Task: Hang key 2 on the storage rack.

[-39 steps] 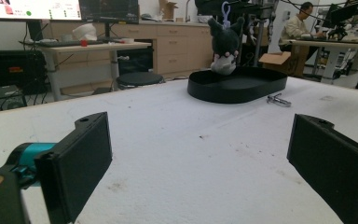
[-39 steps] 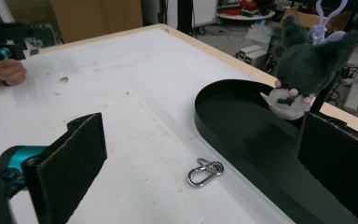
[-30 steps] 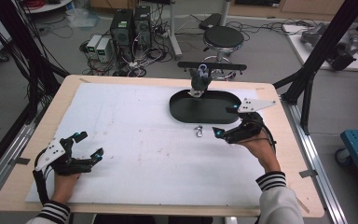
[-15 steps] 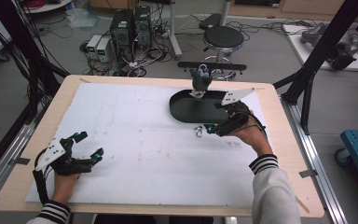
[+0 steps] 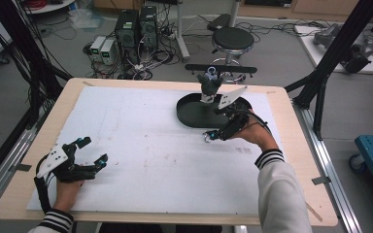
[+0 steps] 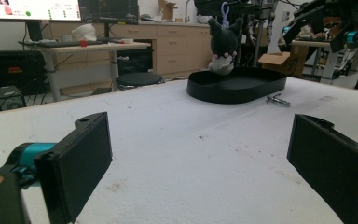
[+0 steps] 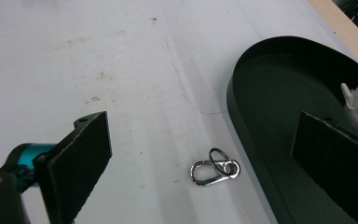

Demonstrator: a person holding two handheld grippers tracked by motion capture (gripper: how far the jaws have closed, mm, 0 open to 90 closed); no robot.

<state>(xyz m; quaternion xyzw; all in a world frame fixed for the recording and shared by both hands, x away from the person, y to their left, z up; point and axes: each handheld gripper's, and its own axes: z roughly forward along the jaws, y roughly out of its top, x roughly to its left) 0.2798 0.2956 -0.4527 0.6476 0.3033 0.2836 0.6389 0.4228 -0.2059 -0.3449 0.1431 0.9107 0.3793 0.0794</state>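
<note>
Just beside the tray's (image 7: 261, 154) rim, the right hand-held gripper (image 7: 200, 154), jaws apart, straddles the clip (image 7: 214, 171).

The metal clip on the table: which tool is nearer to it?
Right. The right tool hovers open right above the metal clip beside the black tray; the left tool sits far across the table, at the near left.

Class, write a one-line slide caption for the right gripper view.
Open right claw poised over a silver clip lying on the white table beside a black tray.
</note>
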